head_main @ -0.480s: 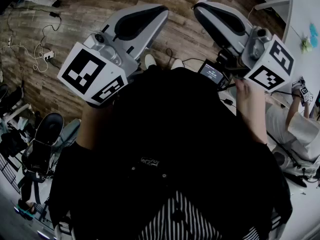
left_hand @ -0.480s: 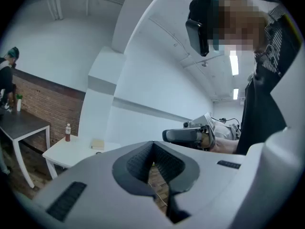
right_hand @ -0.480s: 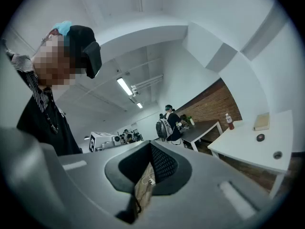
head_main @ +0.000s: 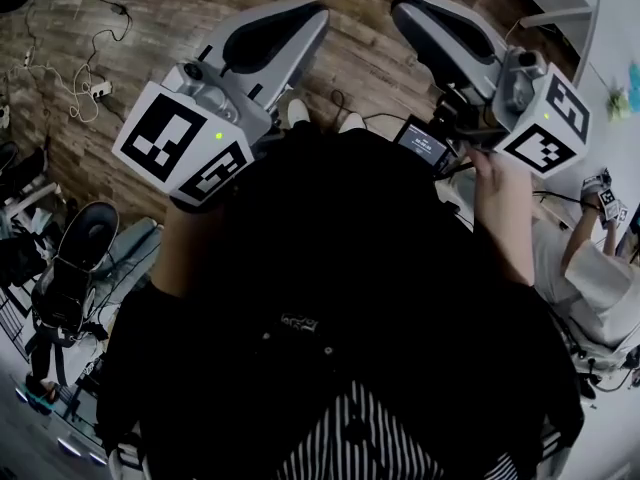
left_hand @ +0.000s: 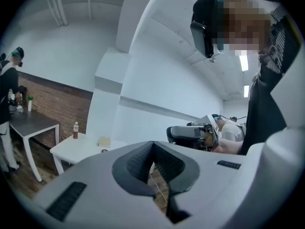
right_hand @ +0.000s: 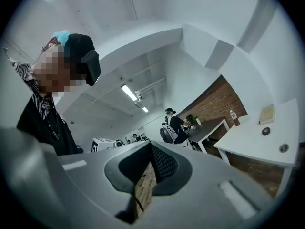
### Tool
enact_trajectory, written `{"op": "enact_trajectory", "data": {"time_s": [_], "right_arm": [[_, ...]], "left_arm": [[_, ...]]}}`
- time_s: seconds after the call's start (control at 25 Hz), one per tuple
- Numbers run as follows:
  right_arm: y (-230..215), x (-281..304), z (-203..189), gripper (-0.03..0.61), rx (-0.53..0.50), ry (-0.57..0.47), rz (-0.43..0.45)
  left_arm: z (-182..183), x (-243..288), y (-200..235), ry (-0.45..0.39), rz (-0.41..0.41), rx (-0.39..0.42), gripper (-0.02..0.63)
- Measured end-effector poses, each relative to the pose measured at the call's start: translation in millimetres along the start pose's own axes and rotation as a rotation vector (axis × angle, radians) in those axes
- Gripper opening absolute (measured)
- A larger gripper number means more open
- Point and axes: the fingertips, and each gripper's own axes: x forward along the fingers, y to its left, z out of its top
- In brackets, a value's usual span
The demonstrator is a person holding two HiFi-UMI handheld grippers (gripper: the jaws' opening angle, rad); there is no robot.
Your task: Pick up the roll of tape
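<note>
No roll of tape can be told for certain. A small dark round thing (right_hand: pixel 266 131) lies on a white table (right_hand: pixel 248 144) off to the right in the right gripper view, too small to name. In the left gripper view a small dark round thing (left_hand: pixel 104 150) shows on the white table (left_hand: pixel 76 147). My left gripper (head_main: pixel 318 14) and right gripper (head_main: pixel 398 12) are held in front of the person's black-clad torso, above the wood floor. The left gripper (left_hand: pixel 153 143) and the right gripper (right_hand: pixel 150 145) are each shut with nothing between the pads.
A bottle (right_hand: pixel 232 116), a flat pad (right_hand: pixel 268 113) and another small round thing (right_hand: pixel 284 148) lie on the white table. A person (right_hand: pixel 174 125) stands at a dark table by the brick wall. Below are cables (head_main: pixel 60 88), a chair (head_main: pixel 75 268) and a seated person (head_main: pixel 590 268).
The head view has shifted slightly, so the floor and chair sit a little differently in the picture. Both grippers stay shut in about the same place.
</note>
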Motion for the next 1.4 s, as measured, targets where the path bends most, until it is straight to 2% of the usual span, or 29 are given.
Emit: {"op": "enact_trajectory", "data": {"time_s": [0.12, 0.24, 0.36, 0.52, 0.72, 0.8, 0.92, 1.0, 1.16, 1.4], "right_arm": [[-18.1, -5.7, -1.5, 0.003, 0.003, 0.005, -0.021], [-19.7, -11.9, 9.7, 0.003, 0.008, -0.037, -0.023], [-0.6, -29.7, 32.4, 0.003, -0.003, -0.092, -0.027], [10.6, -46.0, 61.7, 0.003, -0.009, -0.109, -0.068], [18.2, -27.8, 89.1, 0.003, -0.023, -0.111, -0.106], [13.0, -38.2, 87.2, 0.003, -0.038, -0.120, -0.135], [-0.8, -84.7, 66.7, 0.003, -0.058, -0.175, -0.168], [-9.7, -103.3, 67.2, 0.003, -0.069, -0.202, -0.198], [-34.2, -92.2, 96.0, 0.003, -0.081, -0.217, -0.268], [-76.5, -66.7, 116.8, 0.003, -0.088, -0.241, -0.346]], "left_arm": [[-3.9, 8.8, 4.6, 0.007, 0.013, -0.005, 0.004], [1.4, 9.2, 5.6, 0.014, 0.006, 0.004, 0.003], [24.2, 6.4, -13.7, 0.018, -0.014, 0.037, 0.003], [67.6, 13.9, -35.0, -0.004, -0.072, 0.041, 0.005], [101.4, 18.9, -29.0, 0.000, -0.166, 0.058, 0.003], [97.2, 30.6, -32.6, -0.002, -0.206, 0.062, 0.003], [64.4, 65.5, -56.6, 0.009, -0.262, 0.104, 0.005], [57.8, 87.2, -63.1, 0.011, -0.302, 0.119, 0.004], [79.9, 116.3, -36.9, 0.007, -0.378, 0.113, 0.003], [95.1, 150.2, 13.0, 0.007, -0.453, 0.114, 0.004]]}}
